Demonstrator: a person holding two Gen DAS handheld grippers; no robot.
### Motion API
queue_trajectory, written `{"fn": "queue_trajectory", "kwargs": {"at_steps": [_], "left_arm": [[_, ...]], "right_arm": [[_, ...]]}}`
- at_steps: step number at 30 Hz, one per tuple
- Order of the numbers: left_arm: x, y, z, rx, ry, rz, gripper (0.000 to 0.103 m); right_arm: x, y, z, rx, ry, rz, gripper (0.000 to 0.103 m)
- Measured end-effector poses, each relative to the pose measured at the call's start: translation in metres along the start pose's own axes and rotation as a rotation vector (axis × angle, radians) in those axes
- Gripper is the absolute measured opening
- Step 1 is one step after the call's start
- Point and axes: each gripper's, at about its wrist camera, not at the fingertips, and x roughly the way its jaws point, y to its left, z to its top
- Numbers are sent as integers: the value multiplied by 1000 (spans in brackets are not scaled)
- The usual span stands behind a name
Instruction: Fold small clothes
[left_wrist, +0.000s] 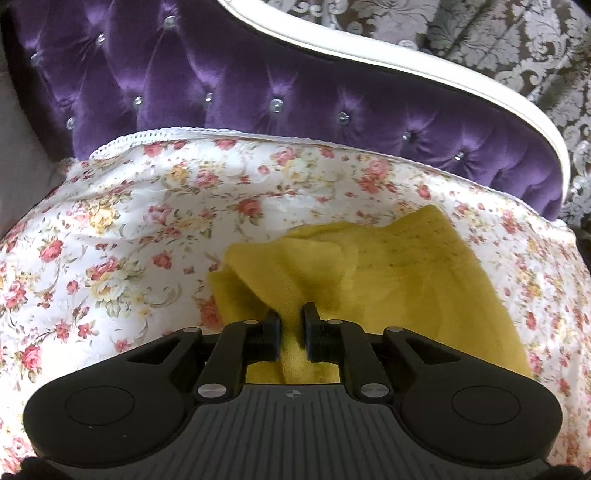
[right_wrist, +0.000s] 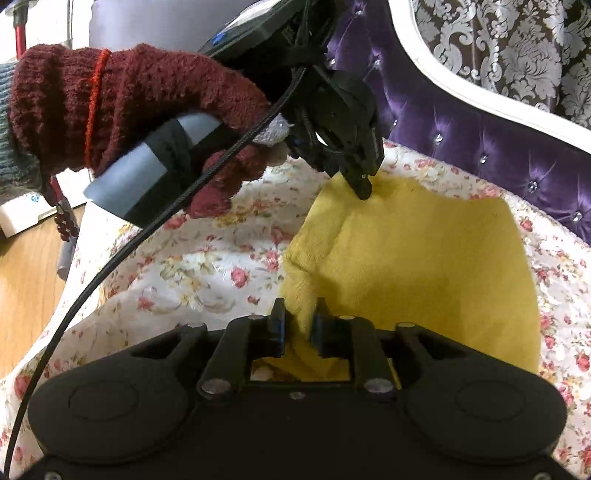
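Note:
A small yellow garment (left_wrist: 388, 273) lies on the floral bedspread (left_wrist: 129, 229). My left gripper (left_wrist: 292, 319) is shut on a bunched edge of the yellow garment, which rises between its fingers. In the right wrist view the yellow garment (right_wrist: 424, 258) spreads out flat ahead, and my right gripper (right_wrist: 299, 314) is shut on its near corner. My left gripper (right_wrist: 364, 188) also shows there, held by a hand in a maroon glove (right_wrist: 122, 107), pinching the garment's far left corner.
A purple tufted headboard (left_wrist: 221, 77) with a white frame (left_wrist: 406, 59) stands right behind the bed. Patterned grey wallpaper (left_wrist: 498, 37) is behind it. A wooden floor (right_wrist: 26, 280) shows at the left past the bed's edge.

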Motion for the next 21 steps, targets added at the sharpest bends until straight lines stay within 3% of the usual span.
{"fn": "queue_trajectory", "kwargs": {"at_steps": [3, 4, 8, 14, 17, 21], "left_arm": [[4, 13, -1, -58, -10, -28, 17], [5, 17, -1, -84, -14, -28, 24], [3, 31, -3, -157, -28, 18, 32], [-2, 35, -15, -117, 2, 90, 34], [-10, 36, -18, -112, 9, 100, 33], [-41, 24, -22, -91, -79, 145, 32]], "right_arm": [[-2, 2, -4, -18, -4, 9, 30], [-3, 2, -5, -22, -5, 13, 30], [-13, -2, -8, -15, 0, 62, 30], [-39, -19, -7, -8, -4, 146, 30], [-51, -40, -1, 22, -25, 145, 40], [-56, -83, 11, 113, -65, 94, 40]]}}
